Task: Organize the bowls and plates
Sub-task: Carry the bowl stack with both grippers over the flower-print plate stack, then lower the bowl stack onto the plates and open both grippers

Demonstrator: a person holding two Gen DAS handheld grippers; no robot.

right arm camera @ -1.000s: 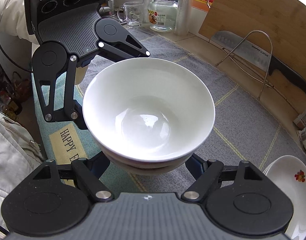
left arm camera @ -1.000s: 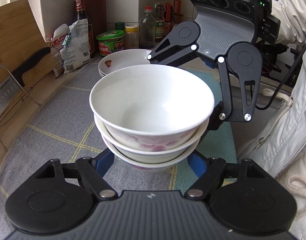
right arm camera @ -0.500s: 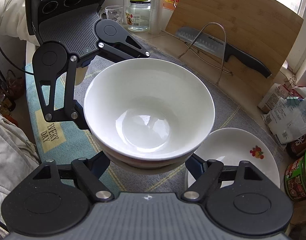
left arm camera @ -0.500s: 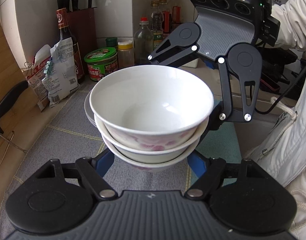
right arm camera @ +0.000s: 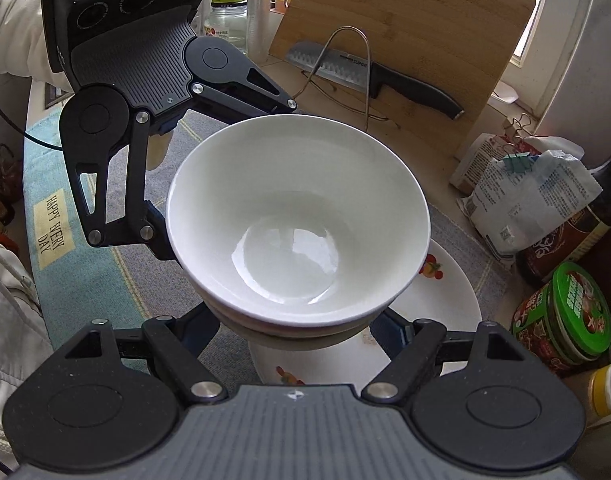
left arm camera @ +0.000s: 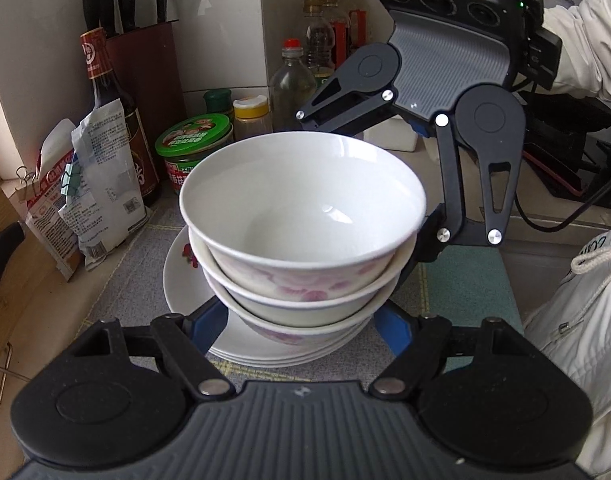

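Three nested white bowls with pink flower prints (left arm camera: 301, 216) hang between my two grippers, which face each other across the stack. My left gripper (left arm camera: 301, 320) is shut on the lowest bowl from the near side, blue pads (left arm camera: 209, 320) against its wall. From the opposite side my right gripper (right arm camera: 295, 332) is shut on the same bowl stack (right arm camera: 297, 220). Directly beneath lies a pile of white plates with fruit prints (left arm camera: 181, 280), also seen in the right wrist view (right arm camera: 449, 300). Whether the bottom bowl touches the top plate, I cannot tell.
Beside the plates stand a green-lidded jar (left arm camera: 193, 140), a dark sauce bottle (left arm camera: 105, 92), clipped bags (left arm camera: 93, 188) and a knife block (left arm camera: 145, 64). A cleaver (right arm camera: 369, 74) rests in a wire rack against a bamboo board (right arm camera: 425, 20). A person's white sleeve (left arm camera: 577, 60) is at the right.
Both grippers carried the bowl stack across the grey mat toward the jars and bottles. The plates, once ahead of the bowls, now lie directly under them. Neither grip changed.
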